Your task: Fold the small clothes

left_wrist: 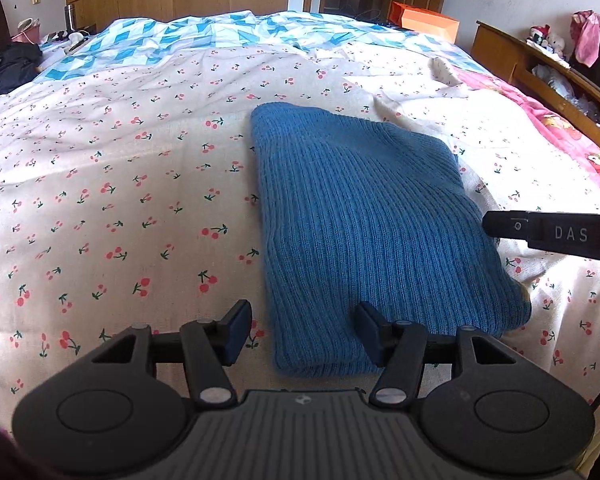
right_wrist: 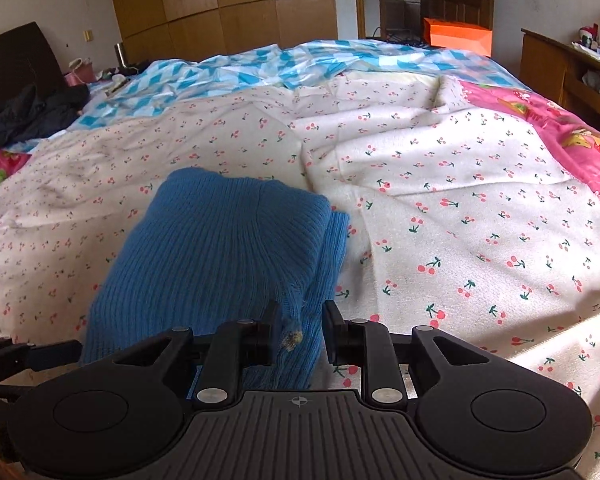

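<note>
A folded blue ribbed knit sweater lies flat on the cherry-print bed cover. My left gripper hovers at its near left corner, jaws open wide, with nothing pinched; the right finger is over the knit and the left finger over the cover. The right gripper reaches in from the right at the sweater's right edge. In the right wrist view the sweater fills the lower left. My right gripper stands narrowly open over its near right corner, where a small yellowish tag shows, and the pads do not press the knit.
The bed carries a blue-and-white checked quilt at the back and a pink printed blanket on the right. Dark clothes lie at the far left. A wooden shelf with toys stands to the right, and an orange box beyond the bed.
</note>
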Demonstrator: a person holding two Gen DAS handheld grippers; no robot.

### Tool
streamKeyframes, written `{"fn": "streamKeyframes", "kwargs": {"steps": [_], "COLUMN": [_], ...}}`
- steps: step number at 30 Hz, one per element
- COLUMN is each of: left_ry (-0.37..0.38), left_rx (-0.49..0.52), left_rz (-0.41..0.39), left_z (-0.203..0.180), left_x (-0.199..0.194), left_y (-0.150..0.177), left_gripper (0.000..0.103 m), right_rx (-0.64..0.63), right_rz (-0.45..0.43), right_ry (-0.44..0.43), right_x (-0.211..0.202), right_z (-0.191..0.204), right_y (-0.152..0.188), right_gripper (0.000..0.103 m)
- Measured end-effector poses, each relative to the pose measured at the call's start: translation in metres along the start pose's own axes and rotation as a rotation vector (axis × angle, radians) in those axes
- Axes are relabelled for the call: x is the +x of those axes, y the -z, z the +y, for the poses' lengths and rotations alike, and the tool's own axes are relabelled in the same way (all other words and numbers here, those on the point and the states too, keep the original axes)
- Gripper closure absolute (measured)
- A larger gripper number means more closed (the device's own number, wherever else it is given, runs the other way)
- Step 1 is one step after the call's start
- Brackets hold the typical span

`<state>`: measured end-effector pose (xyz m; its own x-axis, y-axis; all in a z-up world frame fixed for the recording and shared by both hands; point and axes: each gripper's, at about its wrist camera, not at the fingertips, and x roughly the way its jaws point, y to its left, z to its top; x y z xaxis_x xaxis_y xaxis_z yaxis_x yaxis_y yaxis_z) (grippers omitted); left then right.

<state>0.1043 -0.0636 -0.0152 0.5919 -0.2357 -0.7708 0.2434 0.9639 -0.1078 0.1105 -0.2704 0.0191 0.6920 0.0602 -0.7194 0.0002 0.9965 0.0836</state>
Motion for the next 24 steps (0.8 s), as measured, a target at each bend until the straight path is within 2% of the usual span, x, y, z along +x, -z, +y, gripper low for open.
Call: {"fn": "streamKeyframes", "kwargs": {"steps": [8, 13, 24], "left_ry": [0.003, 0.000, -0.001], "left_rx": [-0.001, -0.009, -0.009], "left_rz": [-0.005, 0.004, -0.002], "left_z": [0.002, 0.007, 0.012], "left_x": [-0.006, -0.007, -0.011], "left_y": [0.005, 0.010, 0.023], "left_gripper": [0.040, 0.035, 0.034], "right_rx": [-0.019, -0.030, -0.045], "right_rz": [0.008, 0.033, 0.053], "right_ry": [0.032, 0.053, 0.093], "right_x": [-0.006, -0.004, -0.007], "right_z": [0.005, 0.010, 0.014], "right_y": [0.011, 0.024, 0.040], "right_gripper": [0.080, 0.080, 0.080]}}
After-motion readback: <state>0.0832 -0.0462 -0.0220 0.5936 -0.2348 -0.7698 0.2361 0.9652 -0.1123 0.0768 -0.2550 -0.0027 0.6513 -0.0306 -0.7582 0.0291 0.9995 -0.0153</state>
